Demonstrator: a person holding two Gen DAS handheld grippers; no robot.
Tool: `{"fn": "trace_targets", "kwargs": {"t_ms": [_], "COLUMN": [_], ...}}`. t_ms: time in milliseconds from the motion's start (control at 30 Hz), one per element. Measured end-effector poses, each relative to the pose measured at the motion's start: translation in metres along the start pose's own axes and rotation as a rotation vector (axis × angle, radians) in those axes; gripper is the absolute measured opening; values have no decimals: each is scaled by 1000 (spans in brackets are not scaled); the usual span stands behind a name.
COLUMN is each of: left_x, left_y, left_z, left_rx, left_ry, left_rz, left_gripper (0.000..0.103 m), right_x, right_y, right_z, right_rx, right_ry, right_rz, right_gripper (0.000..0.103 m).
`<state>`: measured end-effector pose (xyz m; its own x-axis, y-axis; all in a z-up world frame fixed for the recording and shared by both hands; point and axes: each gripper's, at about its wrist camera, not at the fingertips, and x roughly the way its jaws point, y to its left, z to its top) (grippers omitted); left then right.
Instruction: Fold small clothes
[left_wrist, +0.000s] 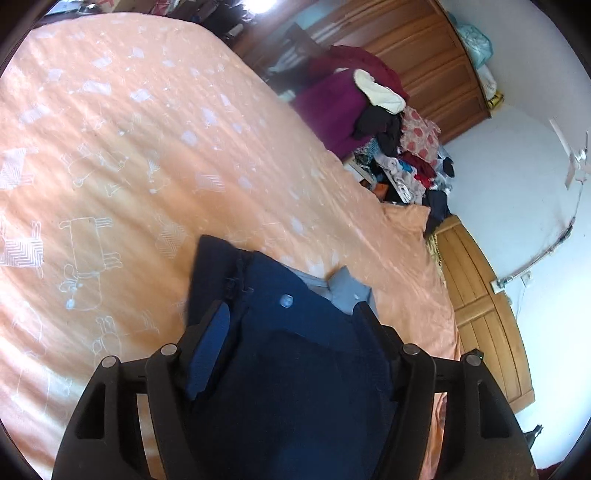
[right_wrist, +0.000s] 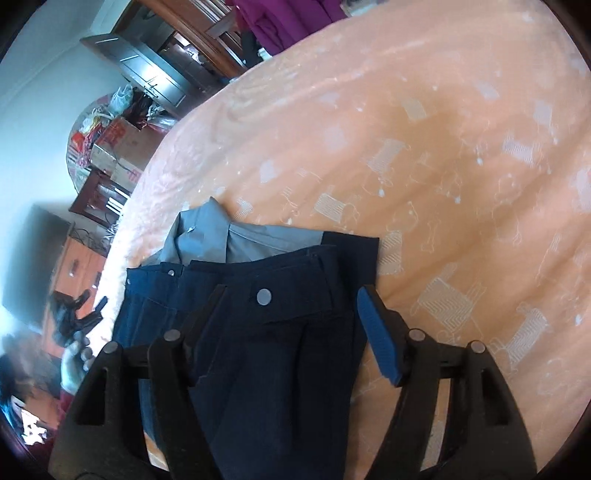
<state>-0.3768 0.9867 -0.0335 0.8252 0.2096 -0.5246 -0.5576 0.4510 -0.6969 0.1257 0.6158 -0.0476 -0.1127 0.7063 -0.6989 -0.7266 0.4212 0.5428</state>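
Navy trousers (right_wrist: 273, 332) lengthwise, waistband (buttoned) away | right gripper (right_wrist: 291, 314) jaws spread | left gripper (left_wrist: 291, 325) jaws spread

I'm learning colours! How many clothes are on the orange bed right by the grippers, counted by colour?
Dark blue: 1, the navy trousers
Grey: 1, the grey shirt under them
Total: 2, both lying on the orange bedspread. The heap of clothes beyond the bed is too jumbled to count.
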Motion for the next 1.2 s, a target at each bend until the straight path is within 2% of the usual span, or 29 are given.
{"fn": "trace_targets", "kwargs": {"t_ms": [100,133,167,200,233,267,333,367,433,533,667,767,800,833,867,900,933,967,1000,1067,1100,1133,1200], "left_x": [-4,-1,3,3,3,-6,-34,-53,-77,-91,-100,-105,-112,-118,-125,-137,-148,-156,-172,-196,-211,-220,-248], "left_y": [-23,-26,-22,-12,2,20,32,32,26,26,10,-17,-23,-35,-45,-58,-69,-78,-86,-99,-107,-112,-126], "left_z": [-21,-35,-44,-53,-62,-71,-78,-83,-98,-115,-122,-129,-127,-126,-124,-122,-117,-114,-111,-111,-115,-118,-129], "left_rx": [110,143,150,145,131,102,27,20,60,83,66,84,90,109,130,158,174,177,162,124,118,120,132], "left_ry": [76,114,149,175,201,200,161,134,131,163,129,114,116,120,117,109,96,82,60,30,14,5,-23], "left_rz": [-31,3,73,128,195,218,171,158,145,148,87,18,5,-19,-33,-51,-68,-89,-138,-241,-276,-293,-345], "left_gripper": [70,70,70,69,59,44,47,59,71,71,71,71,71,71,71,71,71,71,72,76,76,76,77], "right_x": [12,23,34,41,40,31,-3,-29,-64,-90,-105,-87,-84,-79,-76,-79,-86,-92,-98,-108,-107,-101,-69], "right_y": [8,7,2,-2,-5,-4,3,10,23,50,73,86,94,101,112,121,130,136,143,170,185,201,242], "right_z": [-10,-15,-22,-28,-34,-39,-54,-71,-112,-197,-302,-393,-414,-437,-465,-478,-480,-469,-453,-405,-387,-374,-356], "right_rx": [-69,-82,-79,-73,-73,-76,-78,-90,-107,-182,-163,-163,-155,-146,-171,-214,-253,-258,-253,-255,-265,-280,-338], "right_ry": [32,67,114,139,148,140,100,82,101,207,268,409,496,623,767,823,824,782,718,517,441,387,329], "right_rz": [11,-18,-60,-104,-135,-144,-119,-105,-70,-80,-105,-193,-159,-106,-77,-82,-88,-78,-59,20,64,106,183], "right_gripper": [70,70,68,62,59,60,60,61,63,63,63,67,64,58,48,46,46,46,47,50,58,62,63]}}
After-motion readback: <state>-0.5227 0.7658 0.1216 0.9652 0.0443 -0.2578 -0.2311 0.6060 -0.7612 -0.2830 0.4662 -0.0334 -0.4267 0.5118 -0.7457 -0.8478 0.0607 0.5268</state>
